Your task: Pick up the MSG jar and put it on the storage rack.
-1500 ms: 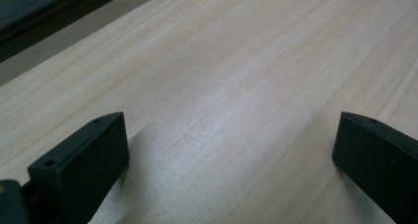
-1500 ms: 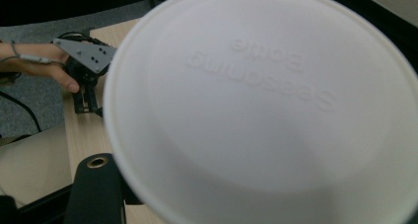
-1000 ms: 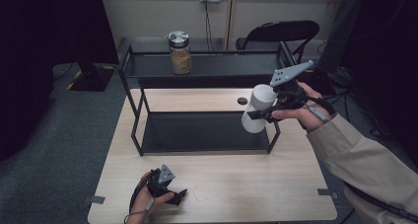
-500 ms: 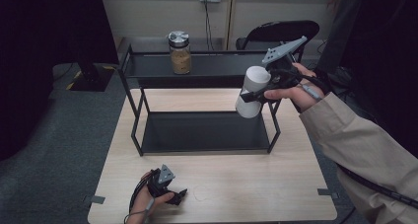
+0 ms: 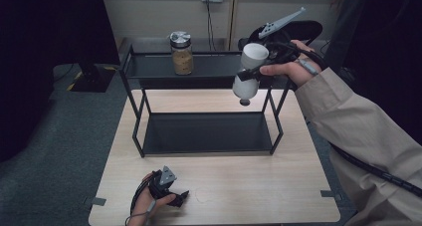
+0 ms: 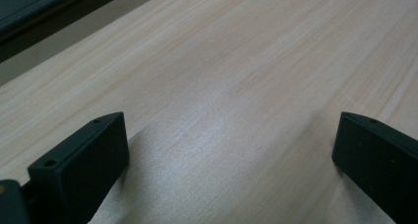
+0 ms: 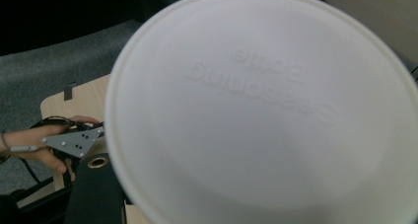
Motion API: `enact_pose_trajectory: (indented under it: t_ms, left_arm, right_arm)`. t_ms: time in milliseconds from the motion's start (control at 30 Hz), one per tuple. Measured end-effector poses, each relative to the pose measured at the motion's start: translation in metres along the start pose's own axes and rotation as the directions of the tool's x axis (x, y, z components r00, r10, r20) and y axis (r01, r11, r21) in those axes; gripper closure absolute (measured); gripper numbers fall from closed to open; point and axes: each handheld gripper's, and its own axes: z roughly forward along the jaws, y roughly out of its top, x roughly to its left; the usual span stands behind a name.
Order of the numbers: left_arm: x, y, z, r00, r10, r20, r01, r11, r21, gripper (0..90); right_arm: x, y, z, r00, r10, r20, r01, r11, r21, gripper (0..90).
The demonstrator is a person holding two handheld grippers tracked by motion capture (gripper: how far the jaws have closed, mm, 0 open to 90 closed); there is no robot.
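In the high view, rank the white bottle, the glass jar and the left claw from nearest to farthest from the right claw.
1. White bottle: clamped in the right claw, at the rack's right end.
2. Glass jar: on the top shelf, further left.
3. Left claw: resting on the table's near edge.

Dim overhead light leaves the room's edges black, casts soft shadows beneath the black two-tier metal rack [image 5: 206,131], puts a pale sheen on the light wooden tabletop [image 6: 217,135], and the close white plastic bottle [image 7: 261,110] is blurred.
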Motion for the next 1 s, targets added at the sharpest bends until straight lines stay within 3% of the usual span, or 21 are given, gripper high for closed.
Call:
enact_pose_trajectory:
  t_ms: [500, 1000]
  left_arm:
    - [0.0, 0.0, 0.0, 1.0, 0.0, 0.0, 0.0, 1.0, 0.0, 0.0]
    - [0.0, 0.0, 0.0, 1.0, 0.001, 0.0, -0.001, 1.0, 0.0, 0.0]
  right_arm:
    - [-0.008, 0.035, 0.027, 0.9933, 0.051, 0.104, -0.052, 0.999, 0.014, 33.9]
    - [-0.024, 0.045, 0.056, 0.9814, 0.118, 0.151, -0.118, 0.993, -0.013, 34.0]
